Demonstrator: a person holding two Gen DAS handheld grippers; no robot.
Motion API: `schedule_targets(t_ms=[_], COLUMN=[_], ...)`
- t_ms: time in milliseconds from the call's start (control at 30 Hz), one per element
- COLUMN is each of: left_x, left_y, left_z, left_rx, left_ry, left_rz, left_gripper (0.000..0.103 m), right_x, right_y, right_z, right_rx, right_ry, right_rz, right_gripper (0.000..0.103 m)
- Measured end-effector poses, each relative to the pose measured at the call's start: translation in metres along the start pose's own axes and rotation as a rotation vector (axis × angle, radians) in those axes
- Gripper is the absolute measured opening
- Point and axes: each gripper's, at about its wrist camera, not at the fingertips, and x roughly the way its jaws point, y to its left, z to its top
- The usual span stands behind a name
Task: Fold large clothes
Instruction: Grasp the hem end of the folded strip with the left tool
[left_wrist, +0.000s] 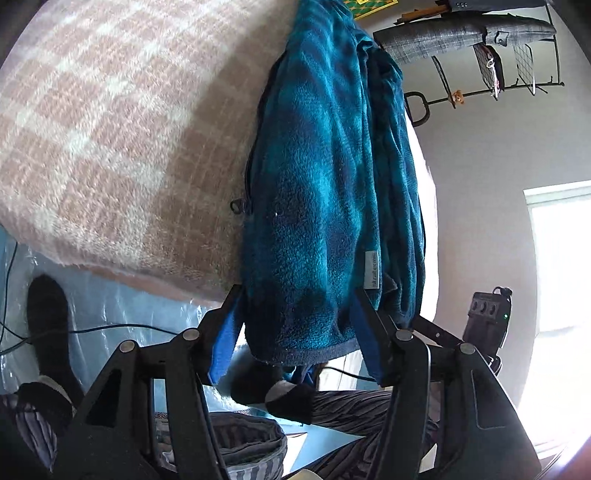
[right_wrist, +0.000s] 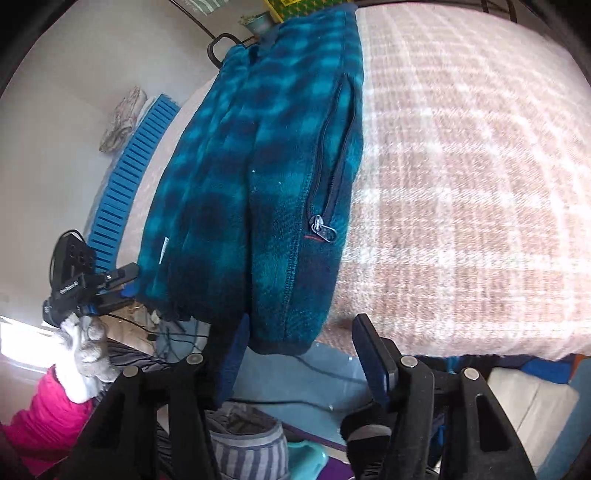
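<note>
Fleece jacket (left_wrist: 325, 192), teal and navy check, is lying in a long narrow fold along one side of the bed, on the pink-and-white plaid blanket (left_wrist: 103, 140), with its hem end hanging a little over the near edge.

I am holding my left gripper (left_wrist: 295, 325) at that hem, its two blue-padded fingers apart and standing either side of the overhanging end; the cloth is sitting between them, but nothing is pinched yet. My right gripper (right_wrist: 299, 350) is also spread wide, with one finger just beside the hem corner below the zipped pocket (right_wrist: 328, 177) and the other out over the blanket edge, gripping nothing. In the right view I am seeing my gloved left hand (right_wrist: 86, 347) carrying the other tool near the far corner of the hem.

I am judging that the next fold, end to end, is what is coming, and several things could spoil it. The bundle is thick and stacked in layers, so if I am closing on only the top layer, the rest will be sliding out and the fold will be opening as I lift. The overhang is pulling the weight toward the floor, so a weak grip could be letting the whole jacket slip off. The zipper pull (right_wrist: 323, 229) could be catching a pad. Cables (left_wrist: 110, 328) are trailing on the floor beside my socked foot (left_wrist: 48, 325).
</note>
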Motion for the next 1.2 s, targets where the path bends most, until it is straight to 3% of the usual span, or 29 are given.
schedule_targets(t_ms=[233,333,400,500,600,700,800,867,1000,1200], left_x=[0.003,-0.001,-0.006,-0.003,0.006,0.008,0.007,0.003,-0.012,-0.025], left_y=[-0.012,-0.019,-0.026,-0.035,-0.025,-0.02,-0.028,-0.033,-0.041,-0.061], left_z=[-0.003,-0.005,-0.006,-0.008,-0.007,-0.008,-0.01,-0.009,-0.003,0.012], left_rx=[0.059,0.063,0.086,0.138,0.092,0.072,0.108,0.114,0.073,0.035], left_ry=[-0.003,0.0,-0.006,-0.007,0.011,0.008,0.003,-0.008,-0.038,-0.06], left_rz=[0.04,0.03,0.01,0.04,0.039,0.025,0.044,0.041,-0.03,-0.09], left_gripper=[0.056,0.044,0.043,0.044,0.051,0.051,0.028,0.02,0.016,0.015], right_x=[0.008,0.01,0.008,0.009,0.017,0.02,0.015,0.011,-0.002,-0.024], right_y=[0.005,0.01,0.012,0.013,0.015,0.019,0.018,0.019,0.018,0.022], right_z=[0.004,0.006,0.007,0.01,0.012,0.013,0.011,0.014,0.016,0.026], right_rx=[-0.018,-0.019,-0.014,-0.018,-0.022,-0.039,-0.038,-0.022,0.031,0.106], right_ry=[0.023,0.027,0.019,0.019,0.034,0.035,0.037,0.033,-0.006,-0.073], right_rz=[0.044,0.056,0.077,0.087,0.084,0.083,0.087,0.107,0.173,0.245], right_gripper=[0.048,0.038,0.035,0.037,0.045,0.044,0.03,0.024,0.017,0.015])
